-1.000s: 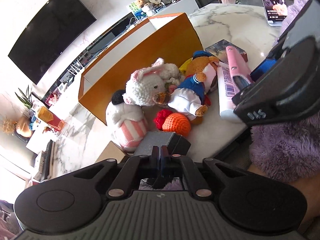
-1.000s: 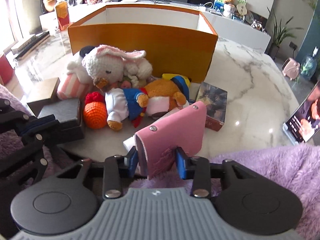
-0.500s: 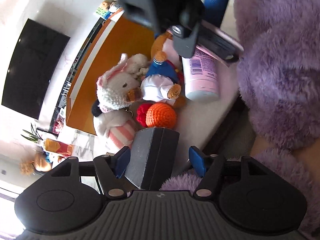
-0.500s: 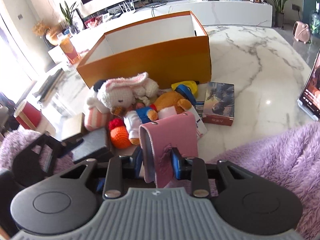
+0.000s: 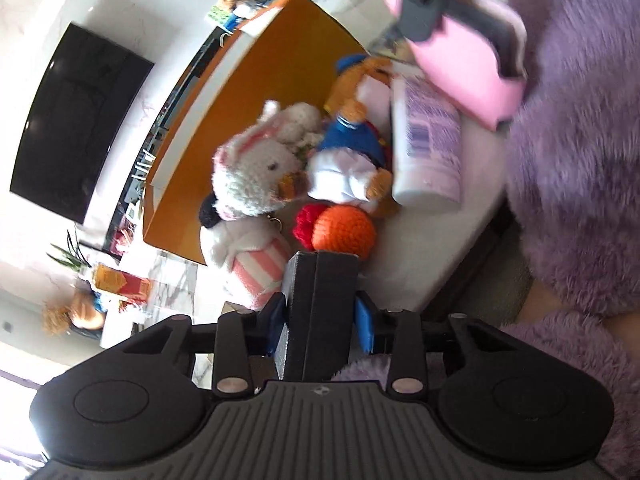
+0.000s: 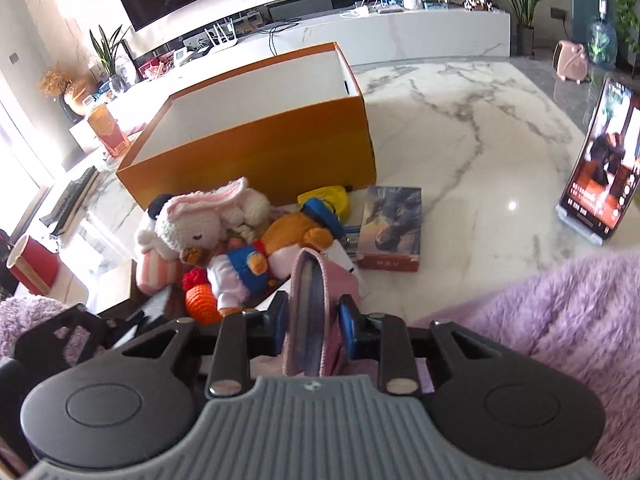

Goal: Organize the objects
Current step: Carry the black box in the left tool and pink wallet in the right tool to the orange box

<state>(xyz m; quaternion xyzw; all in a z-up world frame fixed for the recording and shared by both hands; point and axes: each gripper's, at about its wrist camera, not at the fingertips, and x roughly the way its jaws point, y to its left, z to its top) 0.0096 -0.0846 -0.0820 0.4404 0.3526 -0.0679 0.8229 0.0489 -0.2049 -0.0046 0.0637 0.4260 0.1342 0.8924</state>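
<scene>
Both grippers loaded: dark grey box in the left, pink flap case in the right, toy pile in front of the orange bin.

Dark grey rectangular box (image 5: 320, 304) stands on edge between the blue pads of the left gripper (image 5: 320, 320); jaws have just been closing, pads now against its sides. Pink soft flap case (image 6: 308, 312) sits edge-on in the right gripper (image 6: 312, 320), clamped narrow. Just past them on the white marble table (image 6: 480, 168): orange crocheted ball (image 5: 344, 228), white knitted bunny with pink ears (image 5: 256, 172), pink-striped plush (image 5: 256, 264), duck plush in blue sailor top (image 6: 248, 264), white lotion tube (image 5: 428, 148), dark dragon-cover book (image 6: 392, 228). Orange cardboard bin with white inside (image 6: 256, 136) behind the pile, apart from both grippers. Fuzzy purple sleeve (image 6: 560, 312) at right.
</scene>
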